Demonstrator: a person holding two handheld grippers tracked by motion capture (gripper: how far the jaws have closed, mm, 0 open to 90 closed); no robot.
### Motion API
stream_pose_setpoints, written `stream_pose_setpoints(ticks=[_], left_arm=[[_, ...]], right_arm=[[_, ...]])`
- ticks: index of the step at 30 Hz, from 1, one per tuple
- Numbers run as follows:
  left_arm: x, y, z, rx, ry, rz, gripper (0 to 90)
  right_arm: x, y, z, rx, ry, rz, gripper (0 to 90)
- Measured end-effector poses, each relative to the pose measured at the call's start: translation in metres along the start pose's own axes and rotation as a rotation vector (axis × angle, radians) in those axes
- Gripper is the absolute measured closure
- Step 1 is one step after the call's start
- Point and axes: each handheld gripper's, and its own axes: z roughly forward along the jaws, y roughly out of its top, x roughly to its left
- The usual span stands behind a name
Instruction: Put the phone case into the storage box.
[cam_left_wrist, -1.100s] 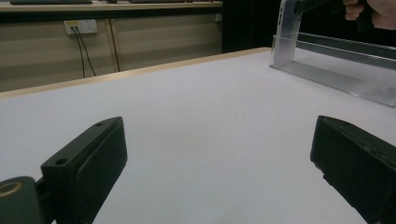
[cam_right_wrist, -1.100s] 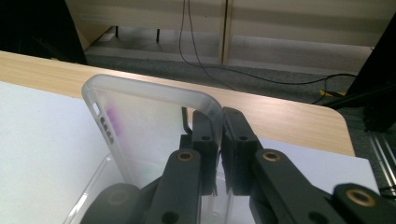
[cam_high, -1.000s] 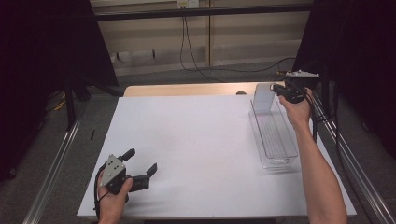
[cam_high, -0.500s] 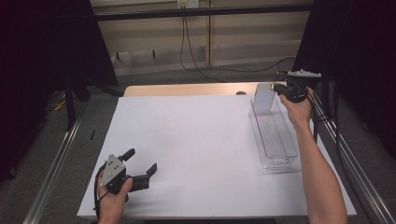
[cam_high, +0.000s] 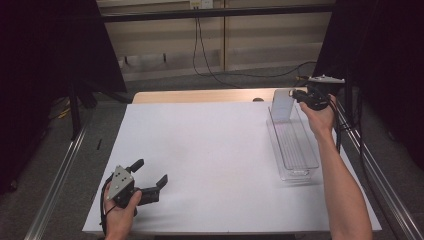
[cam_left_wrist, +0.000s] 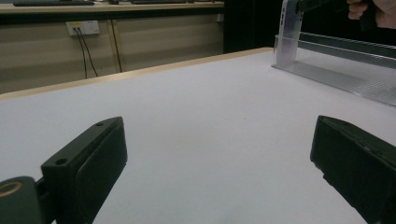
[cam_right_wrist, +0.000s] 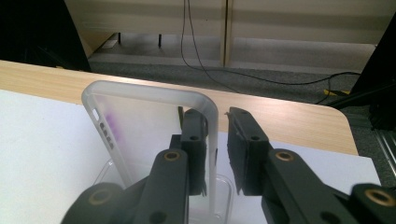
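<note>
Right gripper view shows the right tool (cam_right_wrist: 216, 140) with jaws just eased apart, loosing the translucent phone case (cam_right_wrist: 149, 135) upright in the clear tray (cam_high: 295, 150) at two o'clock; left tool (cam_high: 150, 177) gapes idle.

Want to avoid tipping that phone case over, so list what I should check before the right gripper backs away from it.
1. Right gripper released: cannot tell. Its jaws have just been opening with the phone case rim between them. A gap shows at the outer jaw; contact at the inner jaw is unclear.
2. Phone case upright at the clear tray's far end: ok.
3. Clear tray flat on the table: ok.
4. Left gripper open, empty, well away from the tray: ok.
5. Case stands without support: cannot tell.
</note>
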Motion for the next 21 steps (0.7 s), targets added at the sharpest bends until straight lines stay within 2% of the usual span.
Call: stream_pose_setpoints(ticks=[3, 11, 21], left_arm=[[-0.0005, 0.0000, 0.0000, -0.002, 0.001, -0.001, 3.9], [0.0000, 0.0006, -0.0009, -0.009, 0.010, 0.003, 4.0], [-0.0002, 0.0006, -0.0006, -0.011, 0.010, 0.000, 3.9]], right_arm=[[-0.0007, 0.0000, -0.0006, -0.004, 0.015, 0.012, 74.4], [0.0006, 0.0008, -0.0016, -0.007, 0.007, -0.005, 71.6], [0.0009, -0.0004, -0.0019, -0.003, 0.007, -0.019, 63.0]])
